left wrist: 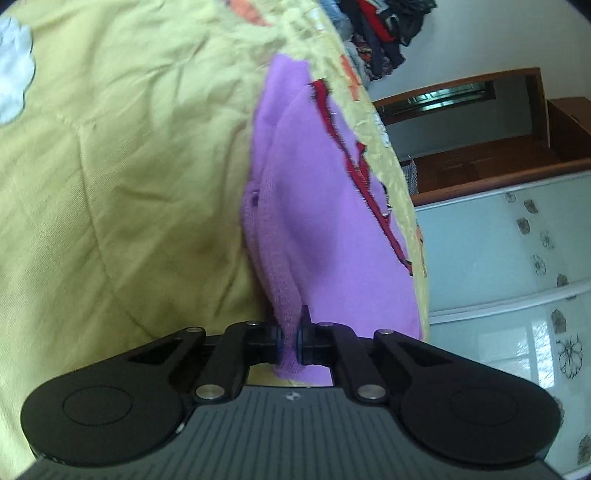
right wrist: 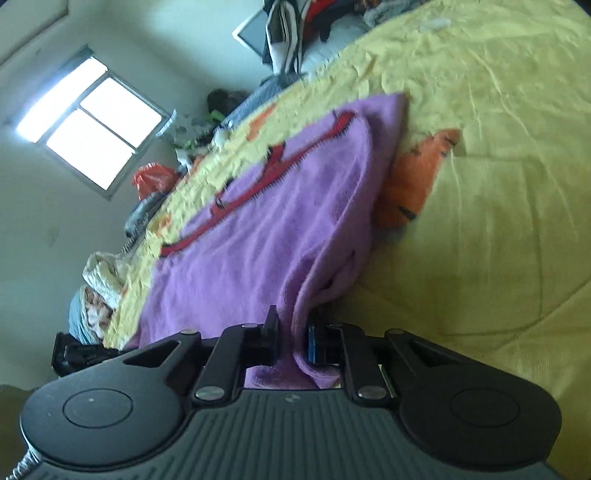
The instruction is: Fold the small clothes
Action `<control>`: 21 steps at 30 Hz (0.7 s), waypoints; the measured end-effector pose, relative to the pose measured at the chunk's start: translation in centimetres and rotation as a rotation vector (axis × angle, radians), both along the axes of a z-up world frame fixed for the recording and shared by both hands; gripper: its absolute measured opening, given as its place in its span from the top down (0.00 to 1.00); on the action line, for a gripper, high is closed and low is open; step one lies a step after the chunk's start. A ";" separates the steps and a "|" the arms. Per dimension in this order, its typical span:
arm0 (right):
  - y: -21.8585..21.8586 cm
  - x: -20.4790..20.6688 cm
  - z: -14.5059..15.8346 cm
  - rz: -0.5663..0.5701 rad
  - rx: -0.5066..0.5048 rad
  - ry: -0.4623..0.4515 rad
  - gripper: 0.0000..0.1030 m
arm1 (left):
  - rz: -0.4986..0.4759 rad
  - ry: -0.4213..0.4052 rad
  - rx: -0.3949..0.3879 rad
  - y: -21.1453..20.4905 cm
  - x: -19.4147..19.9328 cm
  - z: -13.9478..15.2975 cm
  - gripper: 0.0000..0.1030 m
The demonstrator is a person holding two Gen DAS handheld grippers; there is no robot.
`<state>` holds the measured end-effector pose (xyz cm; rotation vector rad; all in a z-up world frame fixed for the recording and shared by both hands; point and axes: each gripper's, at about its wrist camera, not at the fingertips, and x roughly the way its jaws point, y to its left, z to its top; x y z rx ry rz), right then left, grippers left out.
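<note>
A small purple knit garment with red stitched trim lies on a yellow bedspread. My left gripper is shut on its ribbed edge, which bunches between the jaws. In the right wrist view the same purple garment spreads over the bedspread, one layer folded over another. My right gripper is shut on a fold of its near edge. Both cameras are rolled sideways.
A pile of dark and red clothes sits at the far end of the bed. A wooden doorway and flowered panels stand beyond the bed edge. A bright window, clothes and bags lie along the bed's far side.
</note>
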<state>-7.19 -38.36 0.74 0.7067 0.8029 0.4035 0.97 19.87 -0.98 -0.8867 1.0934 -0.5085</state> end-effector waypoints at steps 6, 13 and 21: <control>-1.1 -3.1 3.1 -0.041 0.086 -0.086 0.89 | -0.016 -0.083 0.008 0.4 -2.2 3.1 0.92; -1.2 -8.7 5.3 -0.028 0.036 -0.118 0.89 | -0.042 -0.074 0.010 1.3 -7.6 2.6 0.92; -2.6 -16.1 4.5 -0.183 -0.291 -0.029 0.49 | -0.012 -0.026 0.119 3.3 -11.2 0.6 0.90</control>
